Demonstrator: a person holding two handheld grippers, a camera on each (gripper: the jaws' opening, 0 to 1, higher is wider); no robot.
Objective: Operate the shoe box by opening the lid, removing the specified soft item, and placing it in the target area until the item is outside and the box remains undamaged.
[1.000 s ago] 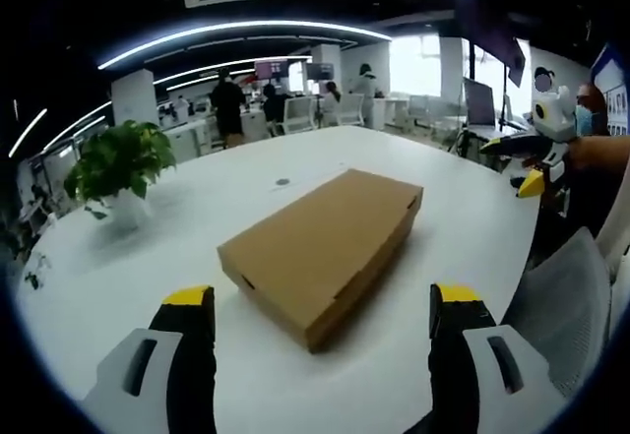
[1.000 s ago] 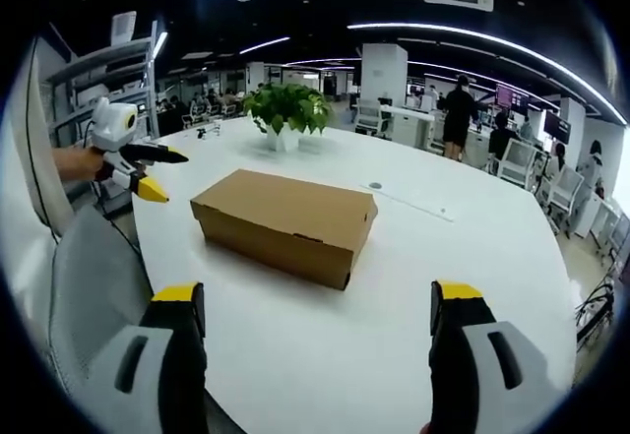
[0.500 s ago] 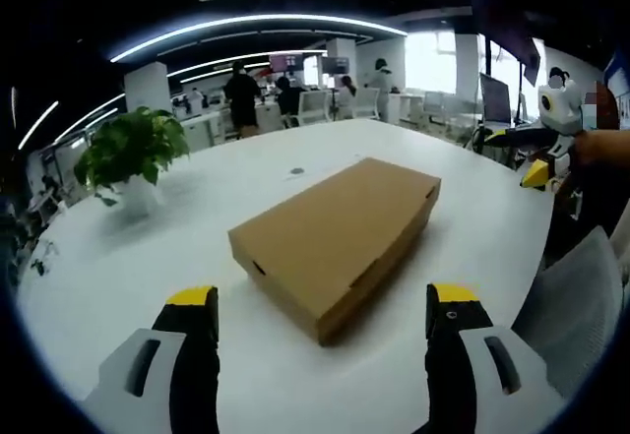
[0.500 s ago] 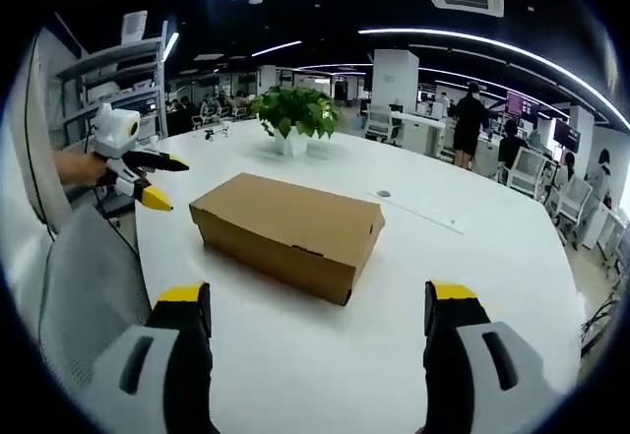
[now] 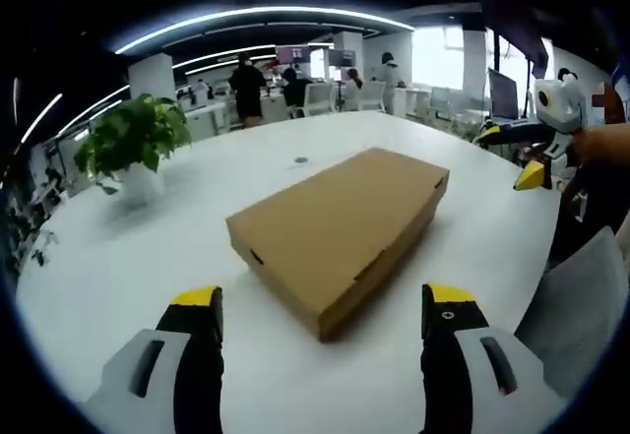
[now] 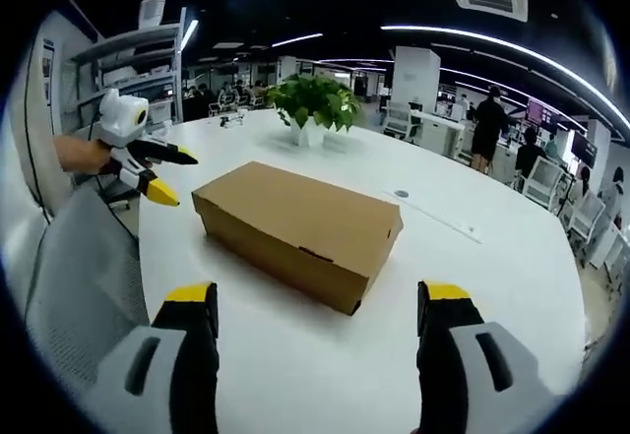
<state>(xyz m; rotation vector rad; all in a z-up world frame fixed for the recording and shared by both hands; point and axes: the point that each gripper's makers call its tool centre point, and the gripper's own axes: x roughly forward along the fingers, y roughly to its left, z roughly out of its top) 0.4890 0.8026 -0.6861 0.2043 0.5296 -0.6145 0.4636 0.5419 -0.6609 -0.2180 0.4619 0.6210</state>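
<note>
The left gripper [image 5: 320,306], black-jawed with yellow tips, has its jaws spread wide apart with nothing between them, hanging just above the round white table [image 5: 118,267]; it also comes into the right gripper view at the left edge [image 6: 169,175], held in a person's hand [image 6: 81,154] with its yellow tips parted. The right gripper [image 6: 320,304], of the same black and yellow make, likewise stands wide apart and empty, and it appears at the right edge of the left gripper view [image 5: 512,158], jaws separated. Ahead of both, apart from either pair of jaws, the closed brown cardboard shoe box [image 5: 340,227] lies flat on the table with its lid down [image 6: 300,222]; the soft item cannot be seen. A grey mesh chair back [image 6: 74,277] stands at the table's edge beside the left gripper. Farther off on the table sits a green leafy plant in a white pot [image 5: 133,144] [image 6: 317,104]. Beyond the table are office desks, chairs and several standing people [image 5: 248,85], under curved ceiling light strips [image 5: 256,16].
</note>
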